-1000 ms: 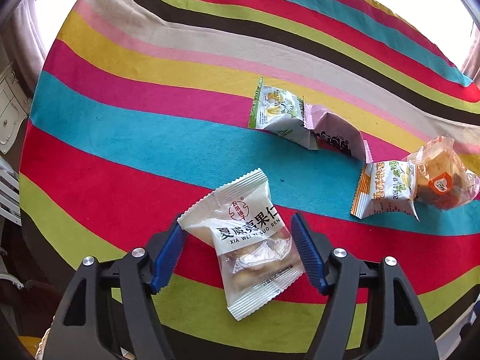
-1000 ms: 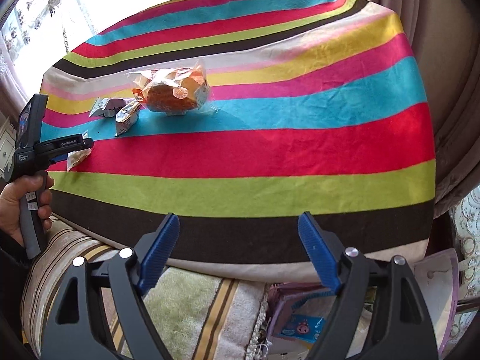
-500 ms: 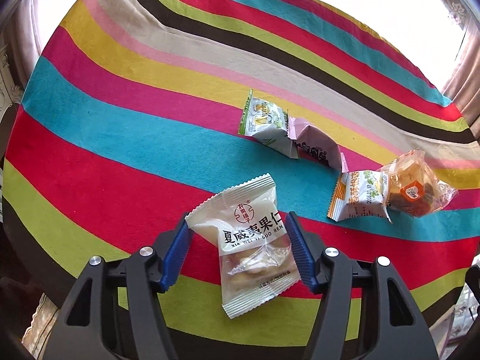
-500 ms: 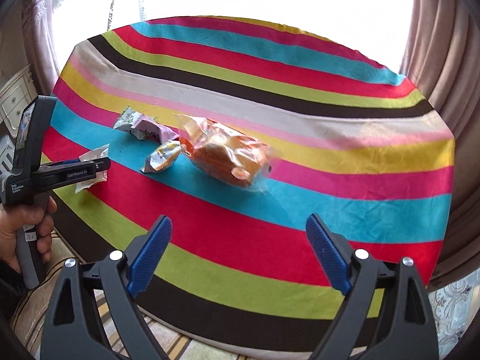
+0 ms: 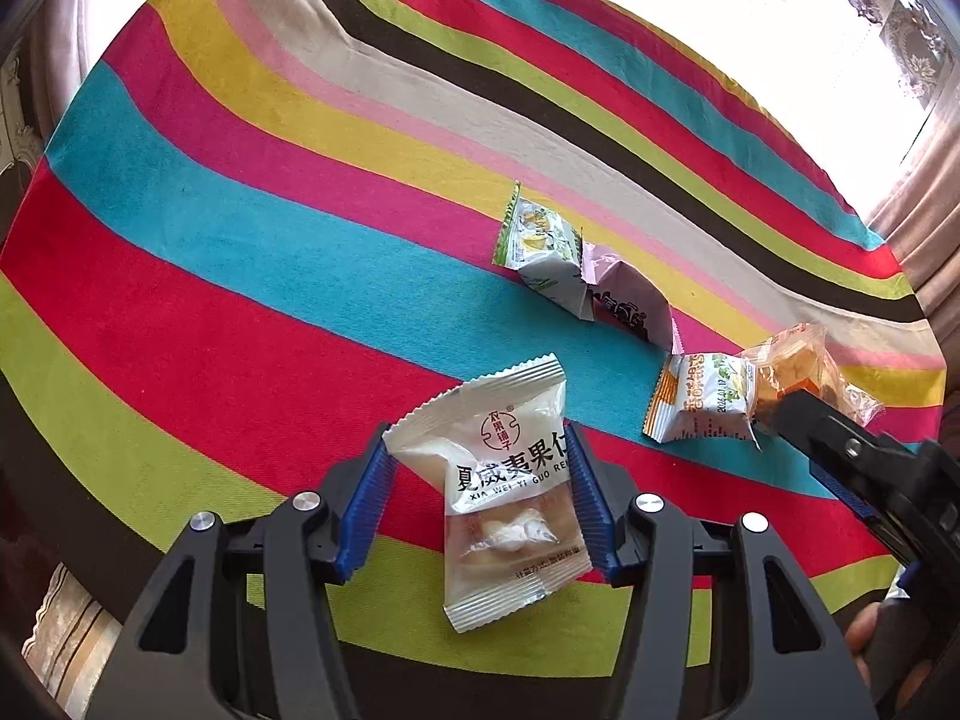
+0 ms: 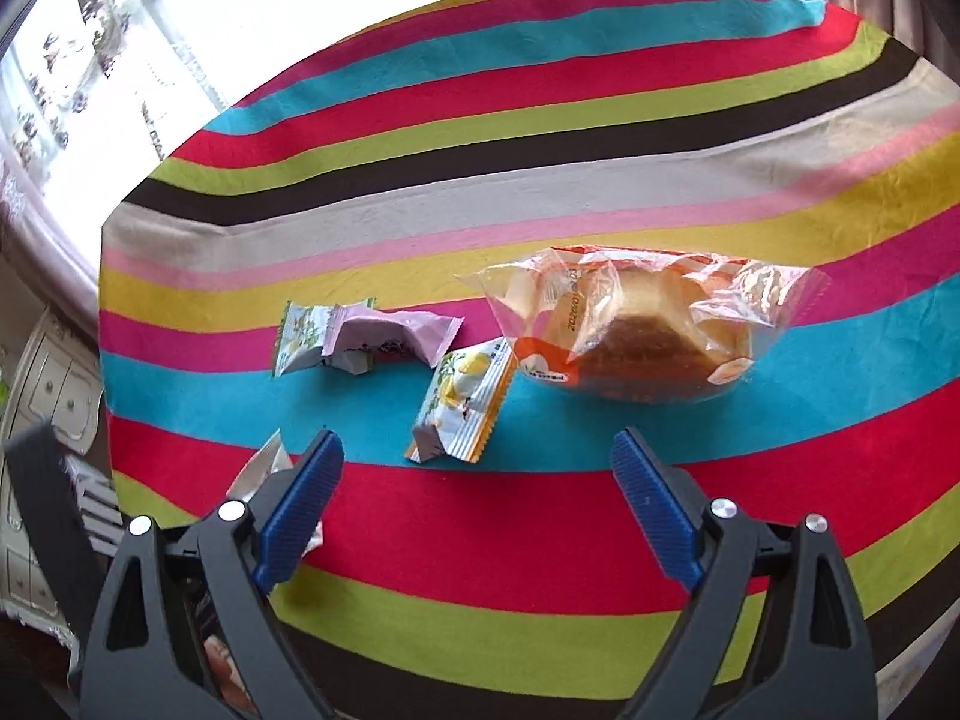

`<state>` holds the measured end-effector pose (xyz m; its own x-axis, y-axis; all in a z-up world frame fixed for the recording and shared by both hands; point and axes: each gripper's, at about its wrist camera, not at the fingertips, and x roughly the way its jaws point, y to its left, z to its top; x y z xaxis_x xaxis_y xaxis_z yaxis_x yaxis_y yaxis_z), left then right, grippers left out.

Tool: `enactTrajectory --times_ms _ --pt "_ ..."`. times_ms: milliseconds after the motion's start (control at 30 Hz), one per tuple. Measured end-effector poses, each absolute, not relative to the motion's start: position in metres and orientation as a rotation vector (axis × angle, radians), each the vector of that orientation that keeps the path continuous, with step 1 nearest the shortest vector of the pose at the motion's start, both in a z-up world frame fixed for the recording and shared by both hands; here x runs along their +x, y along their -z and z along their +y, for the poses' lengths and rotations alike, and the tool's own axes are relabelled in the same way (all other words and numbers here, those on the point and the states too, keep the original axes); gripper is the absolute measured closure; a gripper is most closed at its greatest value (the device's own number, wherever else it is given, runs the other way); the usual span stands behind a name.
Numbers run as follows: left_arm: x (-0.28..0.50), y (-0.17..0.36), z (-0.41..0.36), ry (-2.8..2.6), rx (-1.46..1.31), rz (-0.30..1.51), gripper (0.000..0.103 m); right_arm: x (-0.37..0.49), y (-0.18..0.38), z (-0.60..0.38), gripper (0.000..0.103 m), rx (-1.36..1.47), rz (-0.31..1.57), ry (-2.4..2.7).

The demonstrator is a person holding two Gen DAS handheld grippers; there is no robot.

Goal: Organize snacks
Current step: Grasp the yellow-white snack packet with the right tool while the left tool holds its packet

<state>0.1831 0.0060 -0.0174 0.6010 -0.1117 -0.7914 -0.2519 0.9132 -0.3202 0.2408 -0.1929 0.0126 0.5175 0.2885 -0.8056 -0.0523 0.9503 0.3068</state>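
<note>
Snacks lie on the striped cloth [image 5: 252,276]. Your left gripper [image 5: 480,501], at the bottom centre of its view, has the white nut packet [image 5: 507,492] between its blue pads; the jaws are closing and both pads already touch the packet's sides. To the right of centre in that view lie a green packet [image 5: 537,246] and a pink packet [image 5: 627,300], touching, then an orange-edged packet [image 5: 705,405] just beside the clear-wrapped cake [image 5: 798,369]. Your right gripper [image 6: 477,504] sits low in its own view with jaws spread wide and empty, the orange-edged packet just above the gap between them.
</note>
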Motion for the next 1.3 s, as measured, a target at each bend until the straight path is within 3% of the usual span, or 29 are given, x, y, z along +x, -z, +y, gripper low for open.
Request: enactTrajectory --times_ms 233,333,467,633,733,767,1300 --pt "0.177 0.018 0.015 -0.070 -0.470 0.921 0.050 0.249 0.006 -0.172 0.012 0.282 0.979 -0.133" --pt "0.177 0.019 0.017 -0.069 -0.487 0.919 0.050 0.254 0.013 -0.168 0.018 0.272 0.987 -0.104" --pt "0.175 0.020 0.019 -0.067 -0.501 0.916 0.050 0.261 0.022 -0.166 0.038 0.273 1.013 -0.076" --pt "0.175 0.021 0.020 -0.064 -0.497 0.919 0.050 0.265 0.024 -0.163 0.041 0.270 0.991 -0.065" --pt "0.176 0.021 0.020 -0.064 -0.495 0.920 0.050 0.265 0.025 -0.164 0.068 0.272 0.995 -0.077" --pt "0.176 0.021 0.019 -0.064 -0.493 0.920 0.050 0.265 0.024 -0.164 0.070 0.268 0.995 -0.081" --pt "0.165 0.009 0.006 -0.065 -0.453 0.910 0.050 0.219 0.003 -0.189 0.072 0.283 0.998 -0.185"
